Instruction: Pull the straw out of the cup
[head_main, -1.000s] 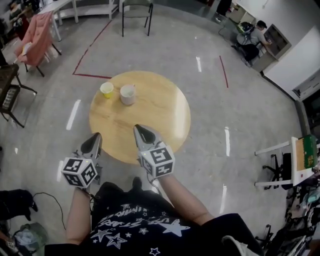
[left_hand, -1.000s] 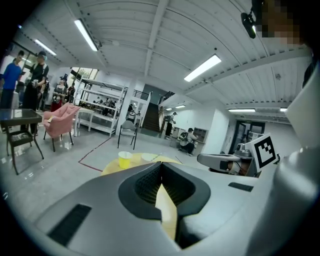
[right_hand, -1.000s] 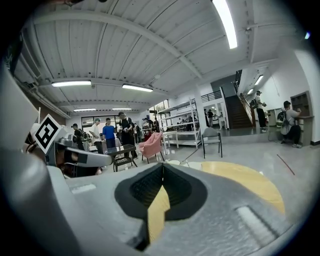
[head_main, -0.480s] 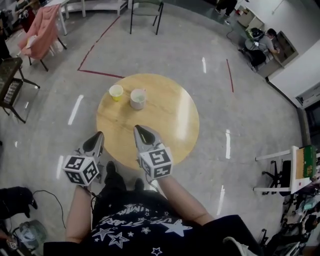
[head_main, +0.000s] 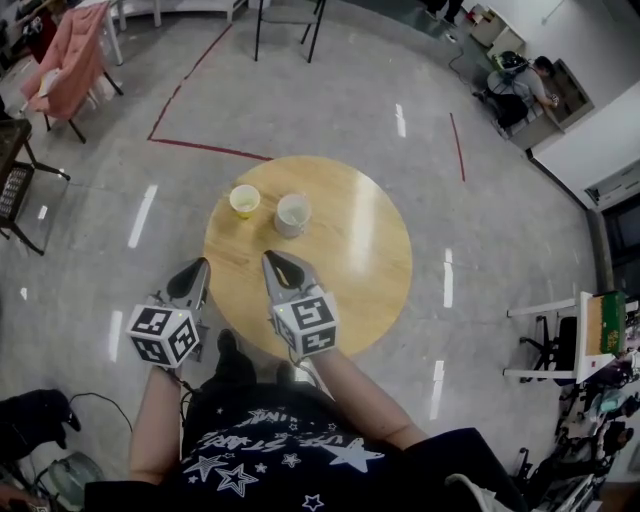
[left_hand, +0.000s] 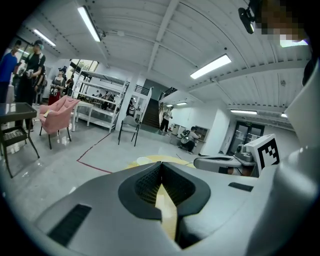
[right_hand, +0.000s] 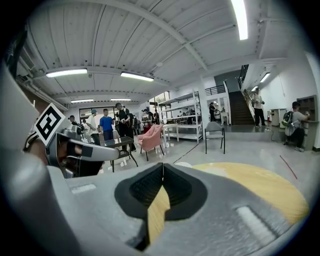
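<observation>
A round wooden table (head_main: 350, 260) stands in front of me in the head view. On its far left part are a yellow cup (head_main: 243, 200) and, beside it to the right, a white cup (head_main: 292, 214). The straw is too small to make out. My left gripper (head_main: 199, 265) is shut and empty, just off the table's near left edge. My right gripper (head_main: 269, 257) is shut and empty too, its tip over the near edge, well short of the cups. The shut jaws of the left gripper (left_hand: 160, 165) and right gripper (right_hand: 162, 166) show in their own views, with the table (right_hand: 260, 187) beyond.
A black chair (head_main: 285, 20) stands beyond the table, and a pink chair (head_main: 65, 60) and a dark side table (head_main: 15, 170) at the far left. Red tape (head_main: 200, 148) marks the floor. A person sits at the back right (head_main: 520, 85). A shelf (head_main: 600, 330) stands at the right.
I have walked toward the table: it and the cups have slid nearer and to the right in the head view. Both grippers stay shut, held out in front as before.
</observation>
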